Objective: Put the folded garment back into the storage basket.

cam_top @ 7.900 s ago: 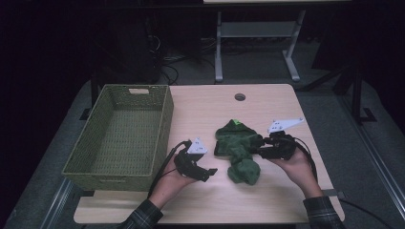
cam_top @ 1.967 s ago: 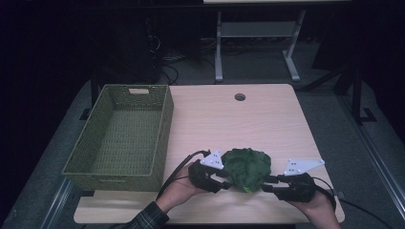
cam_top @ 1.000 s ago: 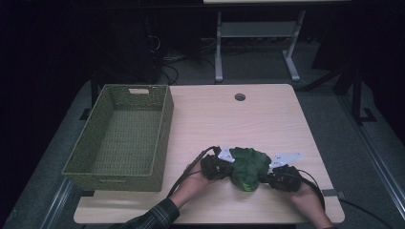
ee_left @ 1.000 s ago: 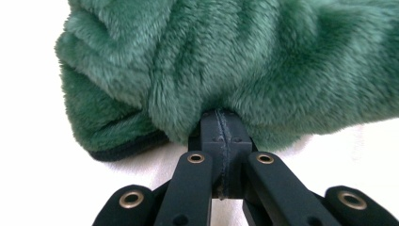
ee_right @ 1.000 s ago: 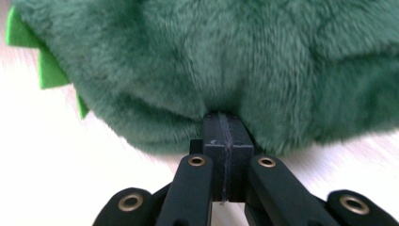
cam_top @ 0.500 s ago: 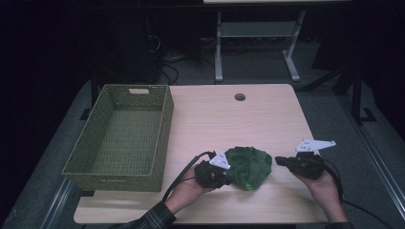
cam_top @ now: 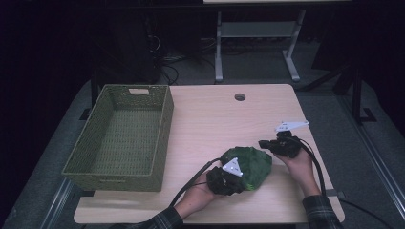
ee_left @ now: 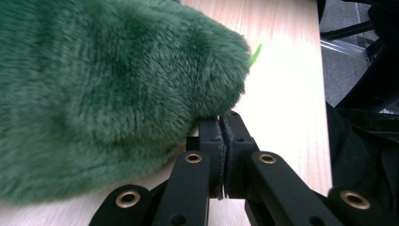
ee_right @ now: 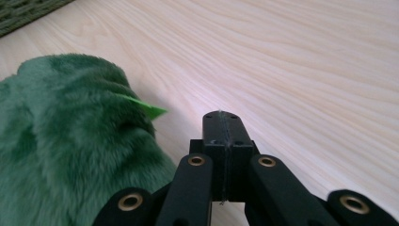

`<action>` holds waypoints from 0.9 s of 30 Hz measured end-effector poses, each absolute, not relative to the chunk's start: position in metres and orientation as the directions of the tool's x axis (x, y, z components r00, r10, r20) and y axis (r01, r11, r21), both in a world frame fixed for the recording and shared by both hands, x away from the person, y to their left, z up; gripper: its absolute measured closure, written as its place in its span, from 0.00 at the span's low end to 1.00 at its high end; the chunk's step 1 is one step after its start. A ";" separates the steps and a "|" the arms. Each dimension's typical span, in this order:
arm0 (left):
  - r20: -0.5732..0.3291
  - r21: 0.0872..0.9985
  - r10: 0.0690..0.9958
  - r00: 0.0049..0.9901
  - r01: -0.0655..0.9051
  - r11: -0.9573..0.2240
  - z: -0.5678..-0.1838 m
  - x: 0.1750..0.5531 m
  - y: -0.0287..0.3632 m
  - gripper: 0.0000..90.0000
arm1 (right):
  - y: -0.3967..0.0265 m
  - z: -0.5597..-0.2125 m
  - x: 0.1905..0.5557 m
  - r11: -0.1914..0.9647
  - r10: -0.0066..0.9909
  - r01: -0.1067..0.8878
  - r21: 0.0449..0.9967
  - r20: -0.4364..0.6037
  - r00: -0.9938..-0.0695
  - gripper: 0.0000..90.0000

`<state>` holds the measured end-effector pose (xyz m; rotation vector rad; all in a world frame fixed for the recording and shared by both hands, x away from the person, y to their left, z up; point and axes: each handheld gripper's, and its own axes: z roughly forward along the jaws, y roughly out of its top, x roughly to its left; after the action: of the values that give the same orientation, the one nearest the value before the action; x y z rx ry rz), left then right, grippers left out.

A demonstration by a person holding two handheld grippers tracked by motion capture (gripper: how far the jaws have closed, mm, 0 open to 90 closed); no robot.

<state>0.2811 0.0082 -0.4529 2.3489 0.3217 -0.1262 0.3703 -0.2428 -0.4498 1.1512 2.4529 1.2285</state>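
There is one worktop (cam_top: 210, 119), of light wood, and it is the largest thing here. On its left part stands one green woven basket (cam_top: 122, 133), with a cut handle hole in the far wall. Near the far edge of the worktop there is one round cable hole (cam_top: 239, 97).

There is one green plush cloth (cam_top: 248, 164), bunched into a heap on the near right part of the worktop, well apart from the basket. In the right gripper view a small bright green tag (ee_right: 147, 109) sticks out from its fur.

The grippers are two, one in each hand of the person (the sleeves come in from the near edge). The left gripper (cam_top: 228, 177) lies at the near left side of the heap and touches it. In the left gripper view its two black jaws stand pressed together; the fur lies over their tips, and I cannot tell if a bit of cloth is pinched between them. The right gripper (cam_top: 265, 143) is just beside the right side of the heap, and its tips point to the cloth. Its jaws are also fully closed, with nothing between them, and in the right gripper view they do not touch the cloth.
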 end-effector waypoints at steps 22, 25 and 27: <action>-0.148 0.656 0.289 0.946 0.313 -0.686 -0.464 0.302 0.025 0.98 | -0.230 -0.458 0.349 0.459 0.649 0.562 0.688 0.173 -0.741 1.00; -0.142 0.653 0.303 0.942 0.319 -0.687 -0.464 0.307 0.031 0.98 | -0.232 -0.459 0.344 0.466 0.645 0.558 0.686 0.169 -0.746 1.00; -0.134 0.650 0.317 0.939 0.325 -0.687 -0.463 0.309 0.035 0.98 | -0.233 -0.460 0.341 0.466 0.645 0.562 0.683 0.172 -0.745 1.00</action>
<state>0.3094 0.0348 -0.4629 2.3727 0.4516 -0.0140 0.3410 -0.2332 -0.4597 1.0720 2.5947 1.1447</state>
